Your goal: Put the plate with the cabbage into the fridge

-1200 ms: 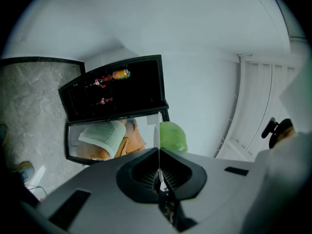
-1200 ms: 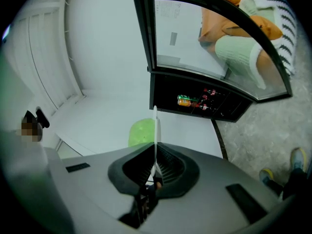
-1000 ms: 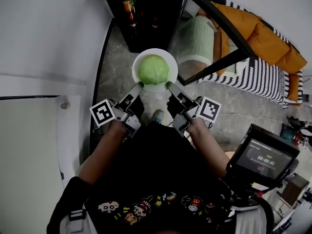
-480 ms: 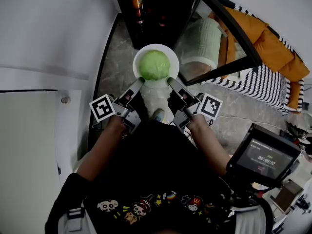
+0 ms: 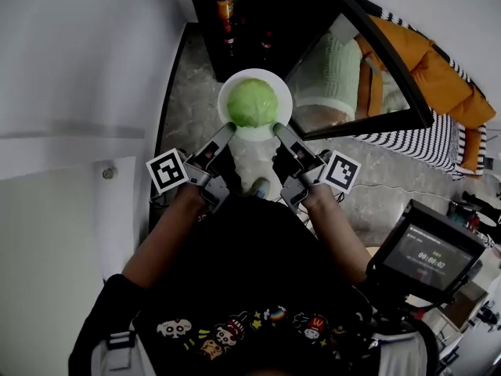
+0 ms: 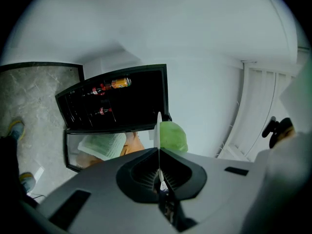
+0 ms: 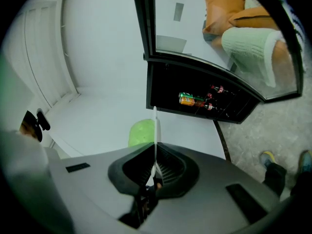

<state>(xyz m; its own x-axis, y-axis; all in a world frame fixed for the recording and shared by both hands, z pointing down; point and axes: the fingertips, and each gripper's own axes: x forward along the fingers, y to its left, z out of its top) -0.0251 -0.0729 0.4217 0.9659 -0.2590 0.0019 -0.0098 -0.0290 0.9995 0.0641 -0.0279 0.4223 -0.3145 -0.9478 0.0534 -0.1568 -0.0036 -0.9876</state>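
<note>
We held the plate (image 5: 225, 94) by its rim at two spots on the side away from the fridge (image 5: 258, 14). The jaws of the left gripper (image 5: 228, 127) and of the right gripper (image 5: 276, 127) were each pressed tight on the thin rim, which ran edge-on between them in both gripper views. The cabbage (image 5: 253, 103) sat in the middle of the plate. The plate hung just in front of the open fridge, not yet inside, and the glass door (image 5: 356, 77) stood swung out at the fridge's right. The step in hand, as we judged it, was the carry into the fridge. To do it well we needed both grippers level and moving as one, or the round cabbage could roll off. We also needed an even pinch on both sides and a straight path in, clear of the door and of the bottles (image 5: 227, 10) inside the fridge. The dark interior hid which shelf was free. The jaws were best loosened only once the plate lay flat on a shelf.
</note>
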